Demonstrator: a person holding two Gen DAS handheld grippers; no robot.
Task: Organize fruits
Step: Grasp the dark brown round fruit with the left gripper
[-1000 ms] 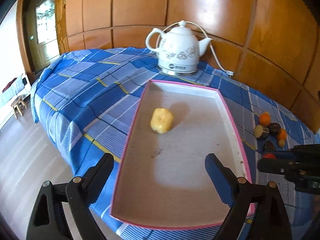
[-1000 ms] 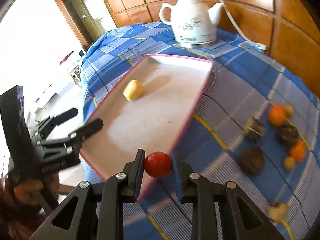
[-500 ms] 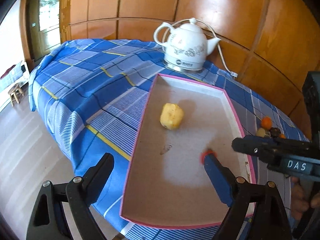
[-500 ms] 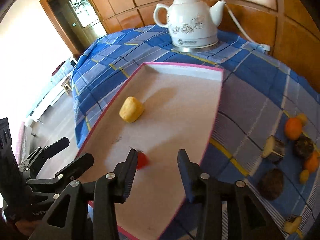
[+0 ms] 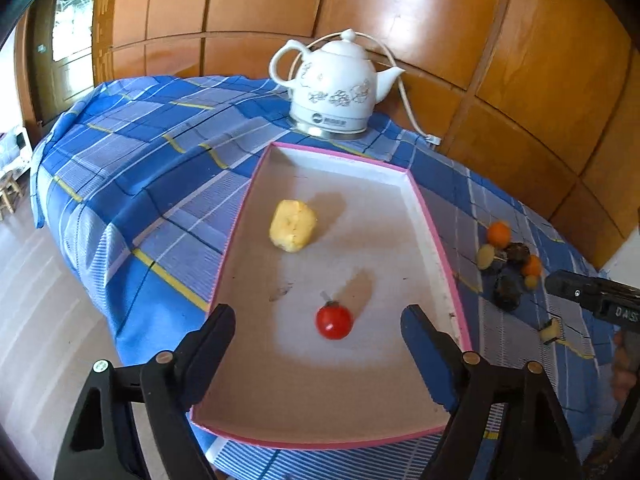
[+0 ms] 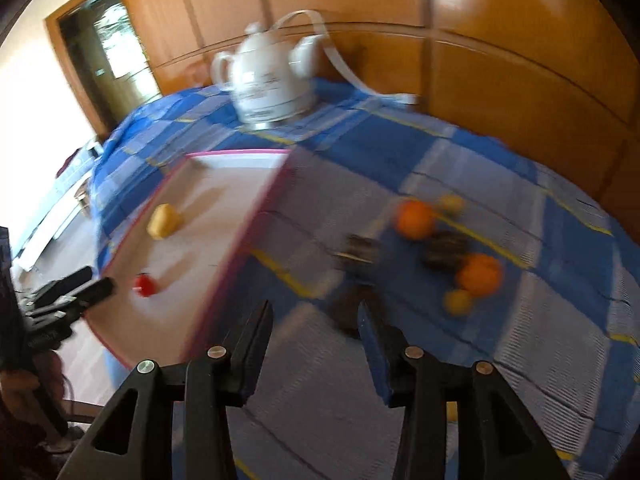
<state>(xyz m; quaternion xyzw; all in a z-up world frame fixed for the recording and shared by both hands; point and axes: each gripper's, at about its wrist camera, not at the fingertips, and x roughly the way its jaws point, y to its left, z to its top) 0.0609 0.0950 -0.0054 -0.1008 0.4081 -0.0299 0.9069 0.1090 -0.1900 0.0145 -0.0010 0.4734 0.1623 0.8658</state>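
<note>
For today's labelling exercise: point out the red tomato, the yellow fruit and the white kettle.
red tomato (image 5: 334,322), left wrist view, body centre.
yellow fruit (image 5: 293,225), left wrist view, middle.
white kettle (image 5: 334,90), left wrist view, belly.

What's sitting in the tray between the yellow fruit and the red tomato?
Nothing but bare tray floor, apart from a small dark smudge off to the side. The left wrist view shows the yellow fruit and red tomato clearly apart.

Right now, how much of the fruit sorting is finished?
Done: the yellow fruit and the red fruit lie in the pink-rimmed tray. In hand: nothing; the right gripper, opening, is empty. Left: the orange and dark fruits on the blue cloth.
</note>
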